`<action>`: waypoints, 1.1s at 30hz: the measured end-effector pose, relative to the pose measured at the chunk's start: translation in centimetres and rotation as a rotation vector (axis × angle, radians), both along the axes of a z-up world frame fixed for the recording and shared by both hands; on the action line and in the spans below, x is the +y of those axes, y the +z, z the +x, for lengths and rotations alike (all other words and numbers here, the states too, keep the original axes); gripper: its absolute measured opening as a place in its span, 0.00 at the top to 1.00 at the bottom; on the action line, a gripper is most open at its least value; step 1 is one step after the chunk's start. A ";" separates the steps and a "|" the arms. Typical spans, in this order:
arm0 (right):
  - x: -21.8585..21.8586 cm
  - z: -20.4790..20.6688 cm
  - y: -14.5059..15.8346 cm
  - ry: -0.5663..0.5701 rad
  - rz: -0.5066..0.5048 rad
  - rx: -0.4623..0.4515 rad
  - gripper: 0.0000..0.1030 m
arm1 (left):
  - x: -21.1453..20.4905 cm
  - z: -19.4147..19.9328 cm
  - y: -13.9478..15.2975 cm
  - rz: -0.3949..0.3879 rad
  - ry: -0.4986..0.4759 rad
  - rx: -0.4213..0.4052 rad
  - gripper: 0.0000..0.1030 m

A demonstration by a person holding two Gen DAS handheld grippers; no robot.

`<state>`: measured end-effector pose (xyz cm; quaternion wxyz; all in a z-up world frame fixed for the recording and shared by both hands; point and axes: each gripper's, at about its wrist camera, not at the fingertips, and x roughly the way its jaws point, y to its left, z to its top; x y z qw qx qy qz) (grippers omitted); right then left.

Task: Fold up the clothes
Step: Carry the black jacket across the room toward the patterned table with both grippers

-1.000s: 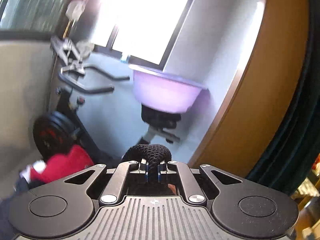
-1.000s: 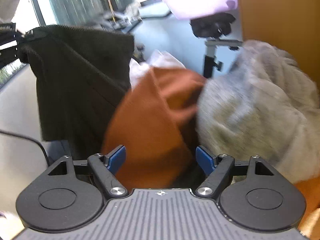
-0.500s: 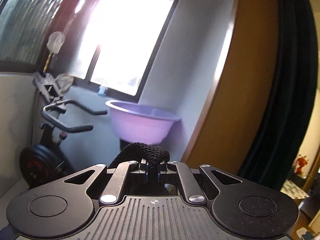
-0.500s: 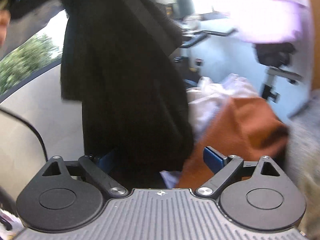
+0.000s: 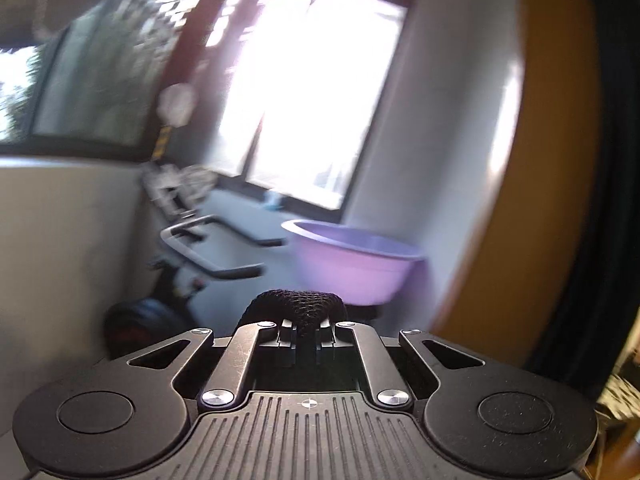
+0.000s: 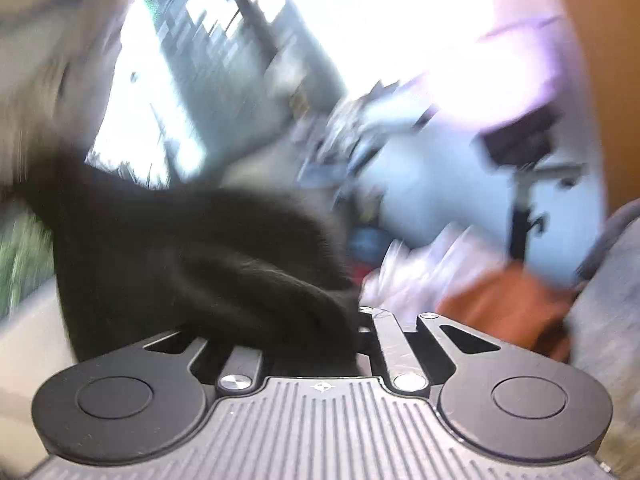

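Black knitted garment (image 6: 208, 264), gripped by both grippers.
Left gripper (image 5: 307, 334): jaws nearly shut, pinching a fold of the knit that bulges above the fingertips. Right gripper (image 6: 352, 332): jaws closing on the draped cloth lying between them. Beyond: rust-orange cloth (image 6: 500, 312), grey fleece (image 6: 608, 304), lilac plastic basin (image 5: 352, 264), exercise bike handlebar (image 5: 200, 252).

Readable text: none is showing in either view.
Gripper bodies: no brand or number is appearing, only a small cross mark.
Background: the motion blur is hiding any label or sign there.
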<state>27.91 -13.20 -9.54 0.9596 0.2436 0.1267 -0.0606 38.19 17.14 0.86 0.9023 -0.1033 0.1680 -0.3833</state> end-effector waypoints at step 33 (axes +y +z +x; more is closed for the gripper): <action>-3.7 -18.1 14.0 -0.357 -0.188 0.121 0.90 | -18.5 -10.0 -7.3 -0.032 -0.719 0.324 0.93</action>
